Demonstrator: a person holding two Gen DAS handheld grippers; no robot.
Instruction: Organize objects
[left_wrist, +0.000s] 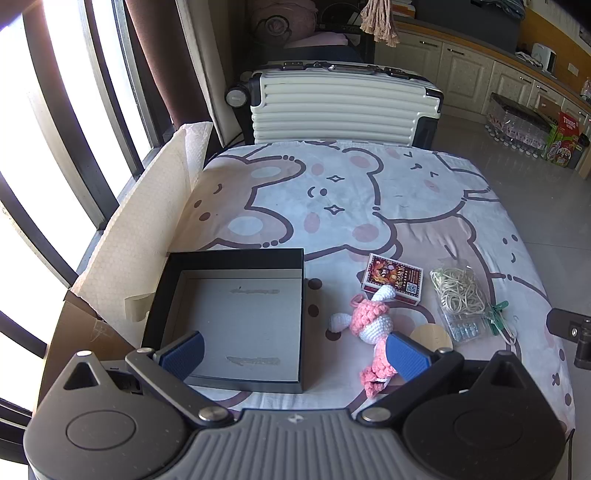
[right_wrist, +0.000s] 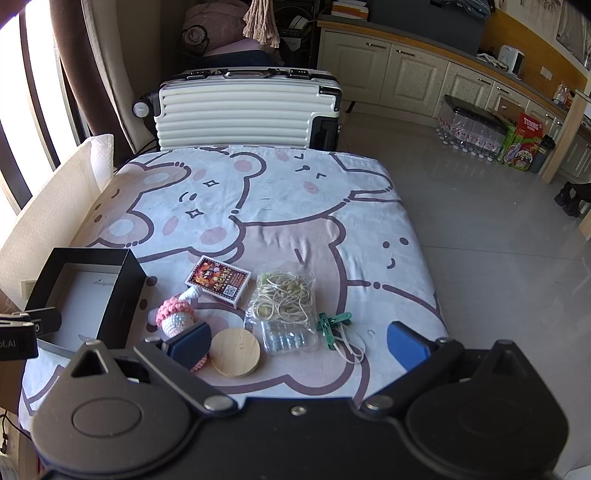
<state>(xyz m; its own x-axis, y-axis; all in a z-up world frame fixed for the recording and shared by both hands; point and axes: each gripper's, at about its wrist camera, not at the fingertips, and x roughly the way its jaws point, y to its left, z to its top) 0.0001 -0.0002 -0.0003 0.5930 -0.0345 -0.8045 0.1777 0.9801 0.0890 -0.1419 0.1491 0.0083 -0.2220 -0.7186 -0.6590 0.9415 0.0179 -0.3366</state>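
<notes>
Both the left tool (left_wrist: 295, 354) and the right tool (right_wrist: 297, 345) hover wide and empty, since the black box (left_wrist: 236, 317) lies open at the desk's (left_wrist: 369, 192) near left, ready for the crochet doll (left_wrist: 369, 321), card pack (left_wrist: 393, 278), cord bag (right_wrist: 284, 306) and wooden disc (right_wrist: 235, 352) clustered right of it.

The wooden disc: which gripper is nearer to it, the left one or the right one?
Right. The wooden disc lies just beside the right gripper's left finger, between its open jaws. The left gripper hangs over the black box, with the disc beyond its right finger.
</notes>
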